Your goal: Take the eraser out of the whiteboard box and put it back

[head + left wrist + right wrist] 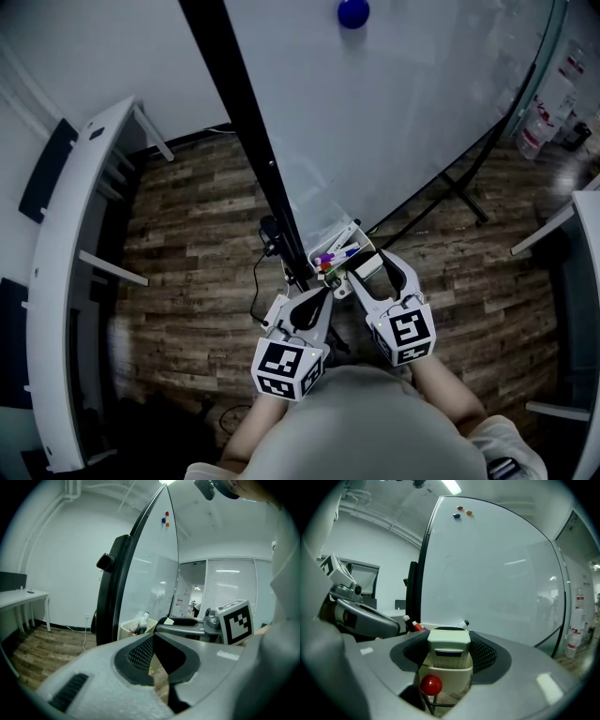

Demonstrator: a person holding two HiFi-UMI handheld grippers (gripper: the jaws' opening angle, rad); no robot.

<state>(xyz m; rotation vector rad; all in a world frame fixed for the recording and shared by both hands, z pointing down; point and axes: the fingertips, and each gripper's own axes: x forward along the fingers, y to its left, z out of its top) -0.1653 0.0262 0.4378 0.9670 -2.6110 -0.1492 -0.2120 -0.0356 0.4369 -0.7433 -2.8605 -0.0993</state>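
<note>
A cream whiteboard box (352, 231) hangs on the board's stand, with coloured markers (333, 255) in its left part. The pale eraser (365, 267) stands upright in the box's right part. My right gripper (369, 263) is shut on it, one black pad against each side. In the right gripper view the eraser (449, 649) fills the gap between the pads above the box wall (445, 679). My left gripper (322, 291) hovers just left of the box, shut with nothing in it; its tips (153, 635) meet in the left gripper view.
The whiteboard (403, 103) with a blue magnet (353, 12) rises behind the box, and its black post (234, 103) runs up to the left. A red ball (431, 685) shows below the box. White desks (66, 281) line the left side, on a wood floor (187, 244).
</note>
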